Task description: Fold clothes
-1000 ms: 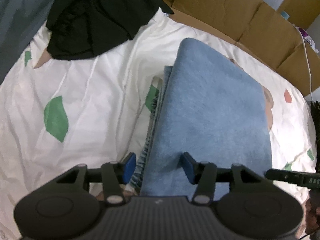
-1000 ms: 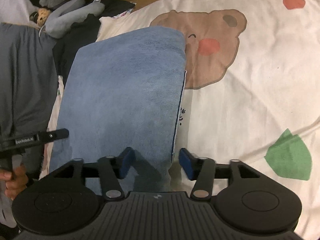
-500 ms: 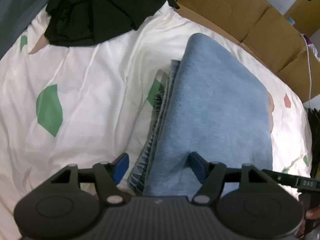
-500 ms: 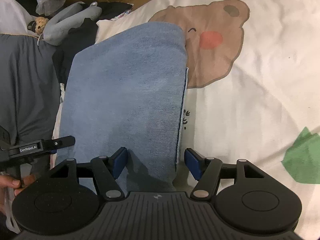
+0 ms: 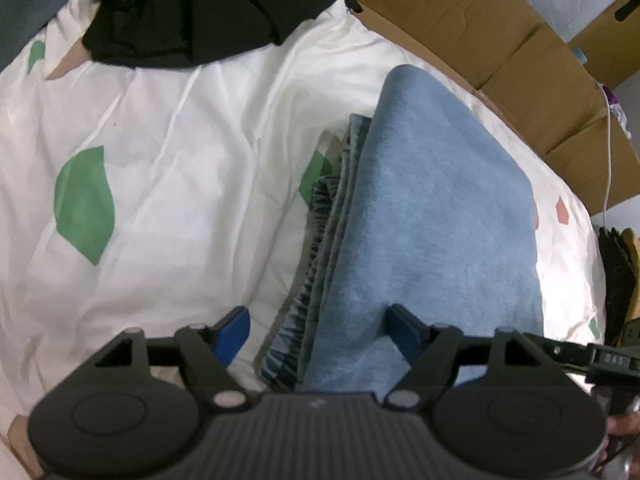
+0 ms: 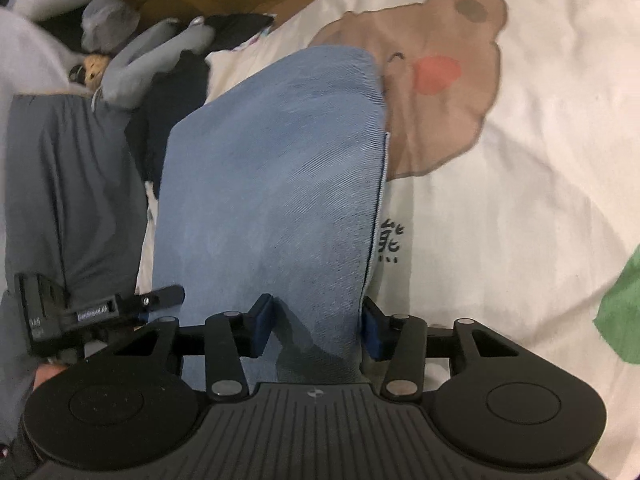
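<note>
Legible markings: bedsheet print and gripper labels only.
Bedsheet (image 6: pixel 500 208): black Chinese character "熊" printed below the brown bear face (image 6: pixel 432 76), just beside the folded denim's edge. The other gripper, as seen from the left wrist view (image 5: pixel 608 360): white letters, "DAS" partly readable. Same unit from the right wrist view (image 6: pixel 60 312): "DAS" on the body; the white label strip is blurred, not legible.
</note>
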Demonstrator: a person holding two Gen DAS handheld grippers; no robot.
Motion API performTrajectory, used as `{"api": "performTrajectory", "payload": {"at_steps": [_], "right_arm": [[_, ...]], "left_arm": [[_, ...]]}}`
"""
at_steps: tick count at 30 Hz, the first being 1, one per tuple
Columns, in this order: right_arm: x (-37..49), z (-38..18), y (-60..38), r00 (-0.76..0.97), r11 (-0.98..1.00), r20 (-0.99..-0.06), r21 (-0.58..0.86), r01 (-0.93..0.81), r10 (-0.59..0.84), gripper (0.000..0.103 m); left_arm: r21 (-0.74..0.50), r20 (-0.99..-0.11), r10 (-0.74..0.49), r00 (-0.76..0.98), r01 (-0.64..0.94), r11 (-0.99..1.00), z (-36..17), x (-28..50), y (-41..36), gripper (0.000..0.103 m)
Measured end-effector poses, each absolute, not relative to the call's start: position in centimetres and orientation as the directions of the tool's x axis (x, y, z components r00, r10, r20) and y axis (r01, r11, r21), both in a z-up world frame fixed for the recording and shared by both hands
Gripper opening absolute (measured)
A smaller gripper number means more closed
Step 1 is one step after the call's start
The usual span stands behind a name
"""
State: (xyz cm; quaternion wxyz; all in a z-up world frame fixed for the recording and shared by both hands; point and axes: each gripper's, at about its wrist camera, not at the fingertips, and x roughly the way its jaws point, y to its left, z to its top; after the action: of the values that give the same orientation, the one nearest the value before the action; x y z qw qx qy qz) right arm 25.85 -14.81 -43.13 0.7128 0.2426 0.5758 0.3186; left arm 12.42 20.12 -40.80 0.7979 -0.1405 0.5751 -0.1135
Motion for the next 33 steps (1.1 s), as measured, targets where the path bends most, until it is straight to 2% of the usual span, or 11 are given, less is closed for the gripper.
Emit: {"api": "performTrajectory", "payload": {"at_steps": [8,10,12,14,16,18,21,22,24,26,33], "right_arm": [[26.5,-44.7,-13.5,0.105,0.652,-0.644,0.74,-0.165,0.758,0.05],[26.4,-44.4,-13.6,0.105,0.651,-0.644,0.736,-0.184,0.758,0.048],[26.4,-43.9,-13.9,0.108,0.645,-0.637,0.739,-0.195,0.763,0.038],[26.5,-43.4,-14.2,0.112,0.631,-0.622,0.751,-0.194,0.775,0.038],[26.6,-43.7,-14.2,0.11,0.641,-0.632,0.748,-0.173,0.767,0.041],[26.6,-44.3,-14.1,0.107,0.65,-0.641,0.744,-0.154,0.76,0.049],[26.4,-45.0,-13.5,0.108,0.644,-0.635,0.751,-0.149,0.765,0.052],[26.4,-44.8,-13.5,0.113,0.645,-0.635,0.748,-0.157,0.764,0.05],[26.3,-44.4,-13.6,0.125,0.648,-0.637,0.74,-0.177,0.761,0.034],[26.3,-43.9,-13.9,0.13,0.641,-0.628,0.746,-0.179,0.767,0.024],[26.7,-41.2,-14.6,0.16,0.638,-0.618,0.742,-0.207,0.77,0.021]], "left_arm": [[-0.478,-0.848,-0.44,0.296,-0.066,0.876,-42.7,12.7,21.8,0.081],[-0.487,-0.842,-0.449,0.298,-0.066,0.871,-42.8,12.7,21.9,0.08],[-0.505,-0.833,-0.465,0.3,-0.071,0.86,-42.9,12.9,22.1,0.076],[-0.524,-0.822,-0.483,0.301,-0.07,0.849,-42.9,13.0,22.2,0.071],[-0.54,-0.814,-0.498,0.298,-0.071,0.839,-43.1,13.1,22.1,0.07],[-0.555,-0.806,-0.513,0.293,-0.077,0.828,-43.5,13.3,22.0,0.072],[-0.575,-0.797,-0.531,0.288,-0.094,0.812,-44.0,13.7,22.0,0.073],[-0.573,-0.797,-0.53,0.289,-0.087,0.815,-43.9,13.7,21.9,0.072],[-0.564,-0.801,-0.524,0.29,-0.069,0.823,-43.7,13.8,21.5,0.07],[-0.562,-0.802,-0.527,0.283,-0.057,0.825,-43.4,13.8,21.4,0.068],[-0.577,-0.789,-0.548,0.278,-0.03,0.816,-42.8,13.8,20.2,0.057]]}}
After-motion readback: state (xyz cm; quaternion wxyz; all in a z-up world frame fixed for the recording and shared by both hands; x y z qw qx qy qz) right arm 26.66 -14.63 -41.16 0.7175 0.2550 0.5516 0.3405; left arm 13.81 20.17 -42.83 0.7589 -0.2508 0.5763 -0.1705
